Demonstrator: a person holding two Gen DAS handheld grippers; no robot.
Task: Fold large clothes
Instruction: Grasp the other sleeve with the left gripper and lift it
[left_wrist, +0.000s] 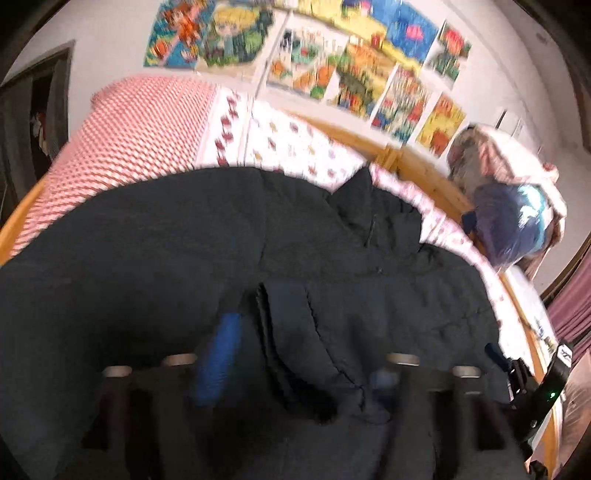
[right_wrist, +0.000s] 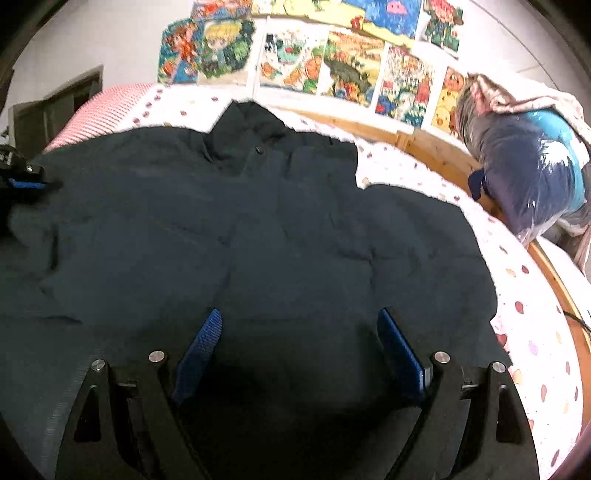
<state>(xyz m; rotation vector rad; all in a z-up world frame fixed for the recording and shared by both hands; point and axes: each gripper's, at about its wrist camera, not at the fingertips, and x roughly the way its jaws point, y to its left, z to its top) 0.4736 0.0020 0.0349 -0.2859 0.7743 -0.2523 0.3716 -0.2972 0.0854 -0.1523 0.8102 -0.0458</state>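
Risk of pinching only the top layer of jacket (right_wrist: 258, 229) below right tool (right_wrist: 299, 350), jaws apart, empty; left tool (left_wrist: 295, 369) likewise apart over bunched folds.

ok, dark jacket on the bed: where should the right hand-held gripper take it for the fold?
Probably the near hem of the dark jacket, right below the open right hand-held gripper. The jacket lies flat with its collar toward the wall, so that near edge is free: come in from the near side, low, one finger sliding under the hem.
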